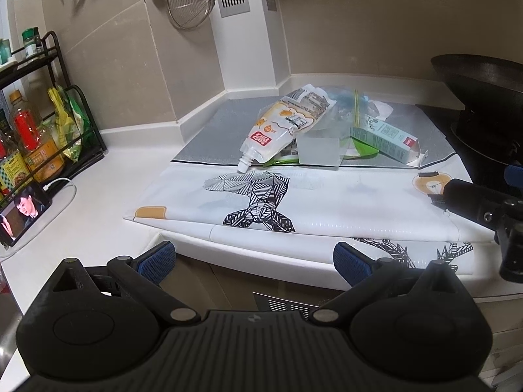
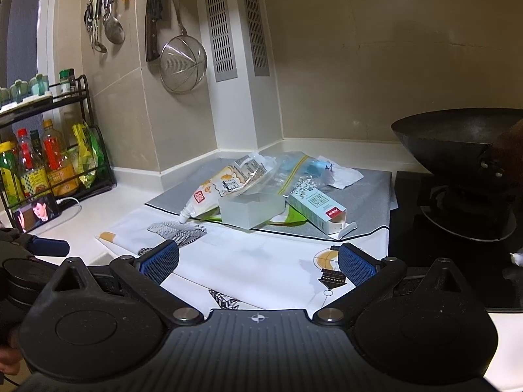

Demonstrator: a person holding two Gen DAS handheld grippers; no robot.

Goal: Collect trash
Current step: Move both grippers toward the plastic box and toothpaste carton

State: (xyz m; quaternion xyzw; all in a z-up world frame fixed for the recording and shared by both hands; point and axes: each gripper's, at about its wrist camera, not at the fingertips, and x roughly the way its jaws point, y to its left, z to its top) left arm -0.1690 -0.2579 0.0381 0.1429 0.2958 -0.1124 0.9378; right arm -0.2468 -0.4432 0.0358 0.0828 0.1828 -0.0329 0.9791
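The left gripper (image 1: 254, 263) is wide open and holds nothing. The right gripper (image 2: 258, 263) is wide open too, empty, near the trash pile (image 2: 261, 192) on the table (image 1: 98, 176).

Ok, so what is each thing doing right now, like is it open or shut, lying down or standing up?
Left tool: open, empty.
Right tool: open, empty.
Spout pouch: lying down, leaning on the clear box, cap off as far as I can tell.
Clear box: upright, no lid.
Carton: lying down, end flap open.
Zip bag: crumpled, flat.
Phone: screen on, cable plugged in.
Wok: on the stove.
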